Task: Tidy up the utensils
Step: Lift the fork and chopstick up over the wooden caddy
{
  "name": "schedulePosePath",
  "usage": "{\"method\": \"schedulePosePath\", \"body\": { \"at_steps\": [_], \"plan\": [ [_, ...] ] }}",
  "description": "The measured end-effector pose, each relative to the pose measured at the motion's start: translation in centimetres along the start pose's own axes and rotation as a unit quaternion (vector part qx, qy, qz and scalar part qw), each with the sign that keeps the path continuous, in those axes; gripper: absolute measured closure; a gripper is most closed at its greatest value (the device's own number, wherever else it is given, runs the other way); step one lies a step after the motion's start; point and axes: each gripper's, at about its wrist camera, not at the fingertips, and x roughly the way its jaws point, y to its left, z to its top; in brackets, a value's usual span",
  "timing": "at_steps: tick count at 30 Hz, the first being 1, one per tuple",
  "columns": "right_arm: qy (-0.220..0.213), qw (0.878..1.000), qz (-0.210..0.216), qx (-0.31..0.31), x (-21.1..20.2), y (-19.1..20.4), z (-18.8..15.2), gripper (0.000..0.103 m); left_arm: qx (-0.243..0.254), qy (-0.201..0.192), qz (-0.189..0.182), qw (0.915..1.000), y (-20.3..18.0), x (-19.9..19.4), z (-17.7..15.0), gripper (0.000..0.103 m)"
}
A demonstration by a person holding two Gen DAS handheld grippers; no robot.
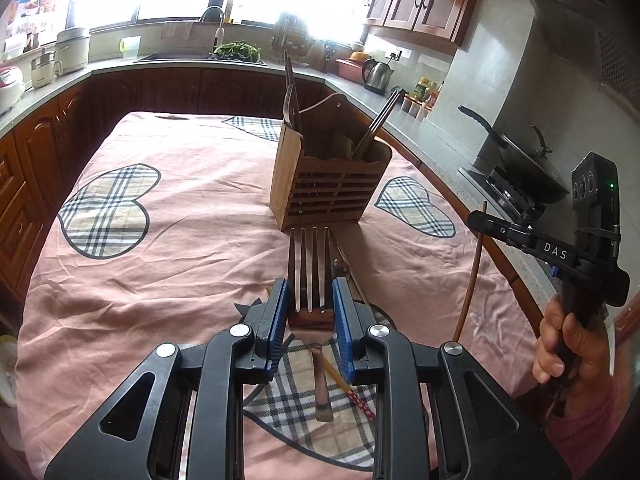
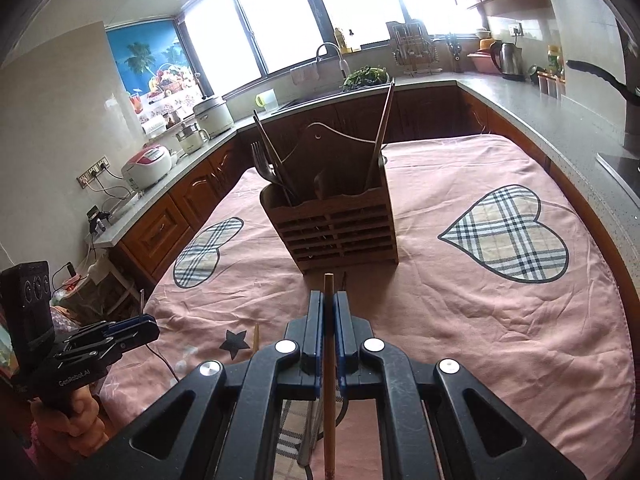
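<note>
A fork (image 1: 310, 270) is clamped between the left gripper's (image 1: 310, 304) pads at lower centre. A chopstick (image 2: 329, 344) is pinched in the closed right gripper (image 2: 329, 308), below the wooden holder (image 2: 336, 224) at frame centre.

Fork (image 1: 310, 268): shiny metal. Slatted holder (image 1: 329, 184) and chopstick (image 2: 329, 344): matt brown wood. Tablecloth (image 1: 180, 248): pink, wrinkled cloth.

Both wrist views near, share wooden holder (image 1: 328, 184).
</note>
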Motion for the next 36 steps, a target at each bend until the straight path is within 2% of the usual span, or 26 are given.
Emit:
{"method": "schedulePosePath", "body": {
  "at_steps": [11,23,36],
  "plan": [
    [-0.054,0.998,-0.014,-0.008,-2.2,0.1,2.2,0.098,-0.001,-0.054,0.001,0.9986,-0.4,-1.9,2.6,0.082],
    [-0.123,0.992,-0.015,-0.003,-3.8,-0.1,5.8,0.098,0.012,-0.111,0.006,0.9937,-1.1,-2.0,7.6,0.082],
    [-0.194,0.981,-0.017,0.010,-2.7,-2.0,12.5,0.098,0.016,-0.192,0.021,0.9811,-1.3,0.0,15.2,0.082]
  ]
}}
